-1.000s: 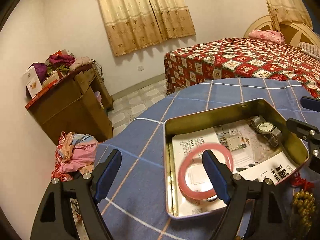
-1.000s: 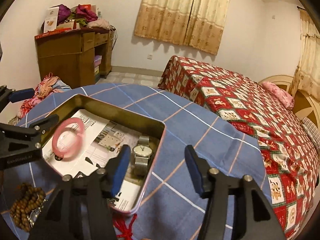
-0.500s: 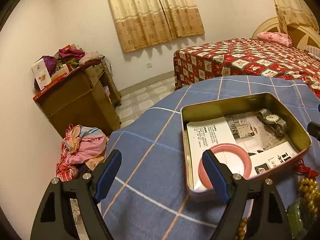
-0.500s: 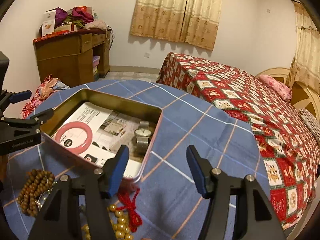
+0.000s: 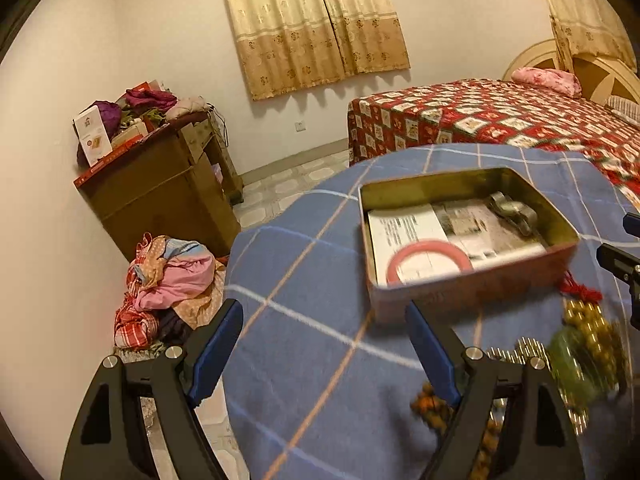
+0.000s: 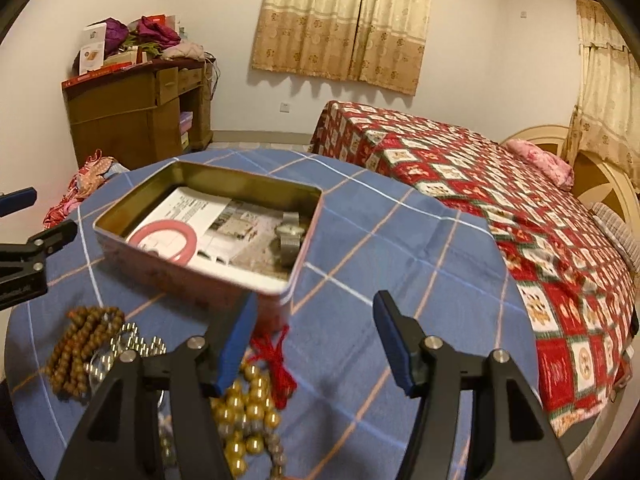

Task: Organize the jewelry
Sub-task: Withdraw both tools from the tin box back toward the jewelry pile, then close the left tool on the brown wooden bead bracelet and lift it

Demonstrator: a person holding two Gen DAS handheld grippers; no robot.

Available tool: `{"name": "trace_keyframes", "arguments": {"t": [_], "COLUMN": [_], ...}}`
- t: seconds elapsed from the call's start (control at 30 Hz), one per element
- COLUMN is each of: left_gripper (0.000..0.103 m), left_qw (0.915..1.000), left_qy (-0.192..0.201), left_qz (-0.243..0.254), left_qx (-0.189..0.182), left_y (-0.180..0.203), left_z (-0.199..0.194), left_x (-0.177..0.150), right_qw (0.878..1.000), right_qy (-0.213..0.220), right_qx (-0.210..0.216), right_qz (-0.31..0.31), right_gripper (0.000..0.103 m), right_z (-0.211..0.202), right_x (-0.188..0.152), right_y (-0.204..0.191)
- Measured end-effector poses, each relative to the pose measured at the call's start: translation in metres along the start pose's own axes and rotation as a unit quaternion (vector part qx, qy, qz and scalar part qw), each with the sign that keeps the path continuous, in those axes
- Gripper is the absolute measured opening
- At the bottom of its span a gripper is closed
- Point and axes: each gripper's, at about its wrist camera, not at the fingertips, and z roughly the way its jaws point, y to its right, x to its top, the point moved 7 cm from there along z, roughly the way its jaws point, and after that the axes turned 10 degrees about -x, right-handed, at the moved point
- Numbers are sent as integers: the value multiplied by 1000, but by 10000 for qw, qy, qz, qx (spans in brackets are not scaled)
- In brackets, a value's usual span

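A blurred green piece (image 5: pixel 568 356) at four o'clock is unreadable. The tin (image 6: pixel 120 216) holds a pink bangle (image 6: pixel 164 240) and watch (image 6: pixel 290 234); bead strands (image 6: pixel 244 404) lie on the tabletop (image 6: pixel 400 248) — left tongs (image 5: pixel 324 344) and right tongs (image 6: pixel 314 338) released, empty.

Both wrist views look down, close, sharing the somewhat blurred tin (image 5: pixel 472 292) (image 6: pixel 192 280).

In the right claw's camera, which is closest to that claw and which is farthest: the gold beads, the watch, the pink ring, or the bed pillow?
1. Gold beads, just under the right claw's left finger.
2. Watch, in the tin's right end.
3. Pink ring, in the tin's left end; close to the watch, but a bit farther.
4. Pillow, far off on the bed.
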Motion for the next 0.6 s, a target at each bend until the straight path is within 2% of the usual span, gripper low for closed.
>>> {"name": "trace_keyframes", "arguments": {"t": [0.23,0.37,0.6], "left_gripper": [83,83,83], "left_qw": [9996,9991,9991], "left_qy": [-221,-230,-234], "left_qz": [-101,-152,-121], "left_qx": [-173,-310,-317], "left_y": [10,17,31], "left_z": [-14,-25,-29], "left_x": [-31,-38,-40], "right_qw": [9997,9991,9973], "right_qy": [-144,-193,-239], "right_qx": [-140,-262,-567], "right_qz": [148,271,393], "right_gripper": [65,65,65], "right_z": [-18,-20,-21], "right_x": [-37,-44,-51], "right_y": [5,15,20]}}
